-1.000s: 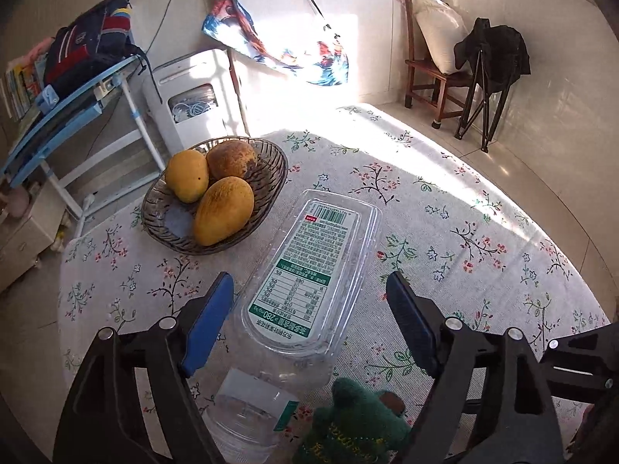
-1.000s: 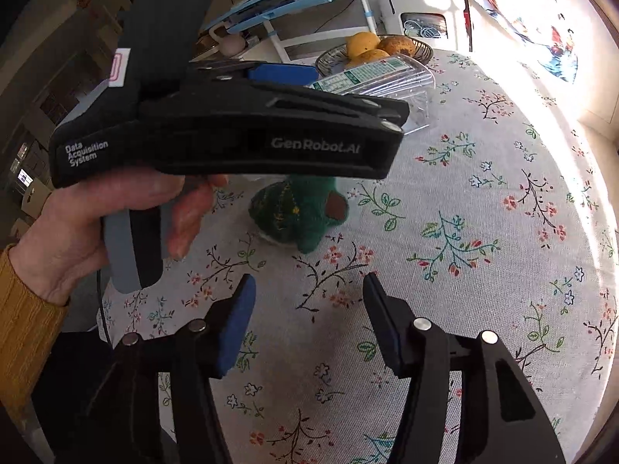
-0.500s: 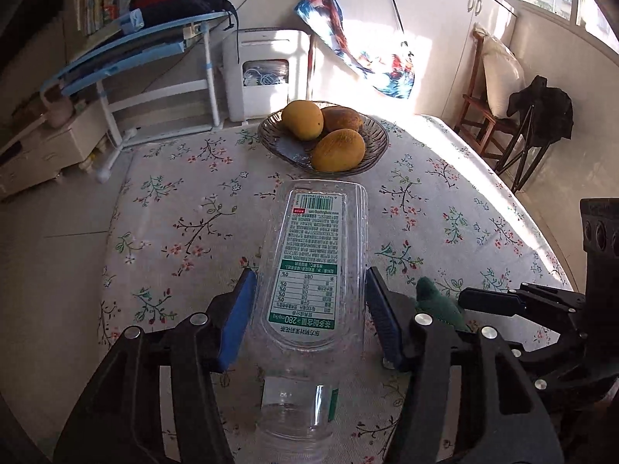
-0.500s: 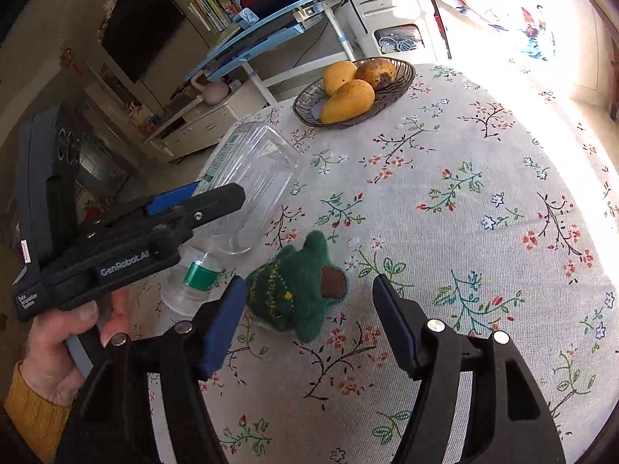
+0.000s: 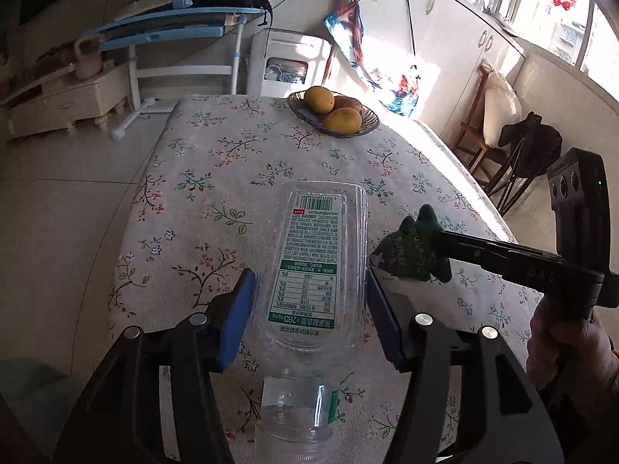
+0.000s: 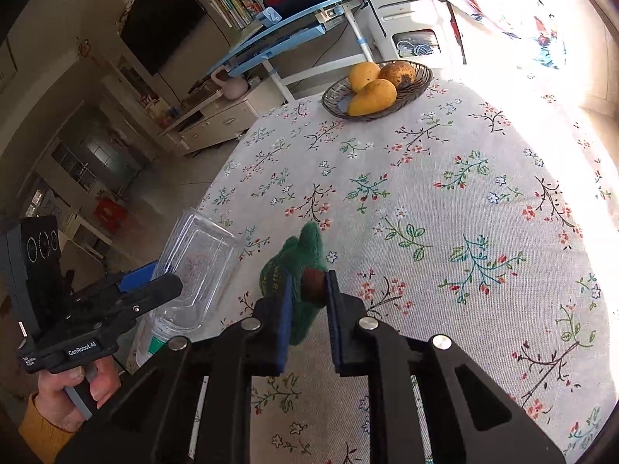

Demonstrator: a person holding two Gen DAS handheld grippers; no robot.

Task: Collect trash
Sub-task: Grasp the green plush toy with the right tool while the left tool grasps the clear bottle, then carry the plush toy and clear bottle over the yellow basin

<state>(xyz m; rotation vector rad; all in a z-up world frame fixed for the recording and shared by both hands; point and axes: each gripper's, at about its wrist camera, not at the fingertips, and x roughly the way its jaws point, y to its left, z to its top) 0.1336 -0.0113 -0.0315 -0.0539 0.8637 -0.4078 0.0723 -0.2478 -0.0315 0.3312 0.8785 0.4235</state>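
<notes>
A clear plastic bottle [image 5: 313,270] with a white and green label lies neck-first toward the camera between the blue pads of my left gripper [image 5: 308,276], which press on its sides above the floral tablecloth [image 5: 232,178]. In the right wrist view the bottle [image 6: 197,263] and the left gripper [image 6: 162,276] sit at the table's left edge, held by a hand in a yellow sleeve. My right gripper [image 6: 308,280] is closing on a green plush toy [image 6: 298,259], and its pads squeeze the toy. The left wrist view shows that toy [image 5: 410,247] just right of the bottle.
A wicker basket [image 6: 377,89] with three mangoes stands at the table's far side. Beyond the table are a blue desk [image 5: 162,31], a white appliance [image 5: 290,62] and a wooden chair [image 5: 483,127] with a cushion. The table edge drops to the tiled floor [image 5: 58,193] on the left.
My left gripper closed on the bottle and carried it back from the basket toward the table's near left edge. My right gripper closed from wide open onto the green toy.
</notes>
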